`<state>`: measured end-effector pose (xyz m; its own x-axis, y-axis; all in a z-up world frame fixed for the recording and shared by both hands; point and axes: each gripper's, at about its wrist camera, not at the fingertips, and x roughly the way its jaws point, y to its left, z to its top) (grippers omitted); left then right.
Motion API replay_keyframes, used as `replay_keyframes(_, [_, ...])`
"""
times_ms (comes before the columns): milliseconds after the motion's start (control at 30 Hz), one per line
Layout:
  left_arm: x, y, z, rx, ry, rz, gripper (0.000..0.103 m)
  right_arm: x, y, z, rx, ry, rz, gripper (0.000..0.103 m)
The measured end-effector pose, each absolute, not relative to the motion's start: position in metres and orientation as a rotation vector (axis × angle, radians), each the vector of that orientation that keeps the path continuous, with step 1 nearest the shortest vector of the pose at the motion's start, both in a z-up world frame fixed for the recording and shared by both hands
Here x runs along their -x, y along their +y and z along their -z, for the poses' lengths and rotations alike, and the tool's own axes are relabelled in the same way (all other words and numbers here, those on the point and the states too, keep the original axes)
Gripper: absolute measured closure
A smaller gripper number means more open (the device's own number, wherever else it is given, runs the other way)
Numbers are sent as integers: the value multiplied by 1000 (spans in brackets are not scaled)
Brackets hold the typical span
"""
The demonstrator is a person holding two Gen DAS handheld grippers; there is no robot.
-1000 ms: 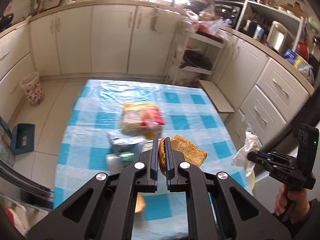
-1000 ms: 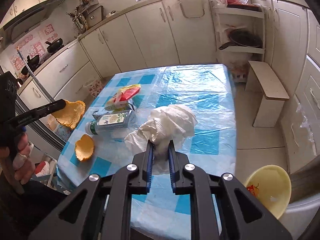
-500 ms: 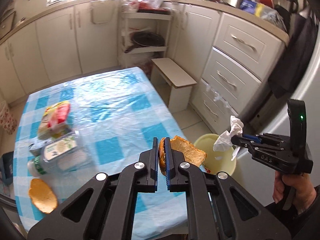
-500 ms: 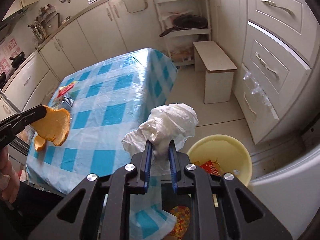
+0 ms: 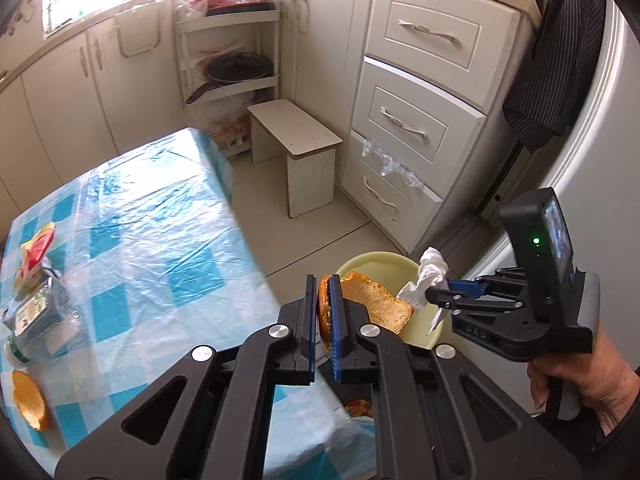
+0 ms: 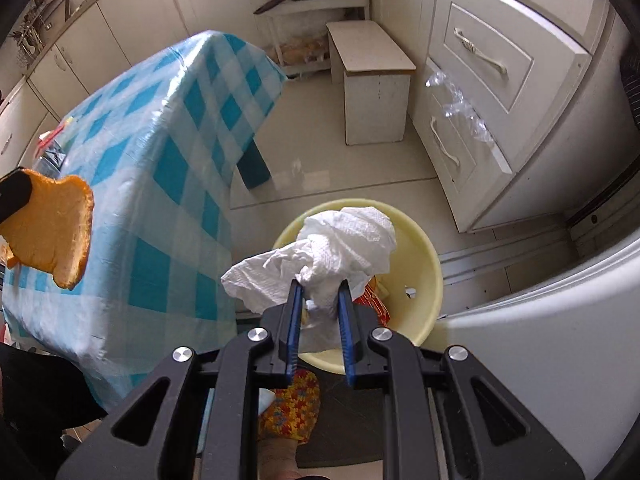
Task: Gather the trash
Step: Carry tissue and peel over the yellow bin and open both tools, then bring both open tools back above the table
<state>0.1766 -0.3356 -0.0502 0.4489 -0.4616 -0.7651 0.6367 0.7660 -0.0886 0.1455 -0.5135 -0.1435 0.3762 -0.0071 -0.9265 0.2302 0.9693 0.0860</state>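
Note:
My left gripper point(image 5: 323, 280) is shut on an orange peel point(image 5: 376, 302) and holds it over the near rim of the pale yellow bin point(image 5: 372, 262) on the floor. In the right wrist view the same peel point(image 6: 52, 232) hangs at the far left, above the table edge. My right gripper point(image 6: 319, 288) is shut on a crumpled white paper towel point(image 6: 344, 244), directly above the yellow bin point(image 6: 420, 252), which has red wrappers inside. The towel point(image 5: 428, 276) and right gripper point(image 5: 434, 294) also show at the right of the left wrist view.
The table with a blue checked cloth point(image 5: 140, 248) still carries a plastic bottle point(image 5: 40, 316), a red and yellow packet point(image 5: 36, 248) and another peel point(image 5: 28, 404). A small white stool point(image 5: 296, 144) and white drawers point(image 5: 412, 128) stand past the bin. A fridge door point(image 6: 540, 344) is at the right.
Both grippers have swung away from the table toward the right and sunk to the yellow bin, still carrying the peel and the paper towel. The bin now lies right under the towel.

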Motion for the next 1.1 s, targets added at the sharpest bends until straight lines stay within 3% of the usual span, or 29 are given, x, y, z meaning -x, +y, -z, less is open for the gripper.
replay_keyframes(233, [-167,-371,73,-281,888,692,97,-143,-521,152,-217,1199,144,84])
replay_keyframes(400, [-171,-397,89,-274,917,689,97,-146,-535,159,-238,1215,190,74])
replay_keyframes(467, [-178,-407,100,-256,955,687,97,-149,-545,162,-269,1224,228,63])
replay_keyframes(533, [-184,-419,113,-243,1011,695,93,-150,-553,163,-307,1230,262,57])
replay_keyframes(700, [-188,-427,130,-234,1070,715,63,-149,-559,157,-342,1215,318,52])
replay_keyframes(1100, [-196,-364,85,-202,985,642,43,-168,-536,127,-282,1102,356,39])
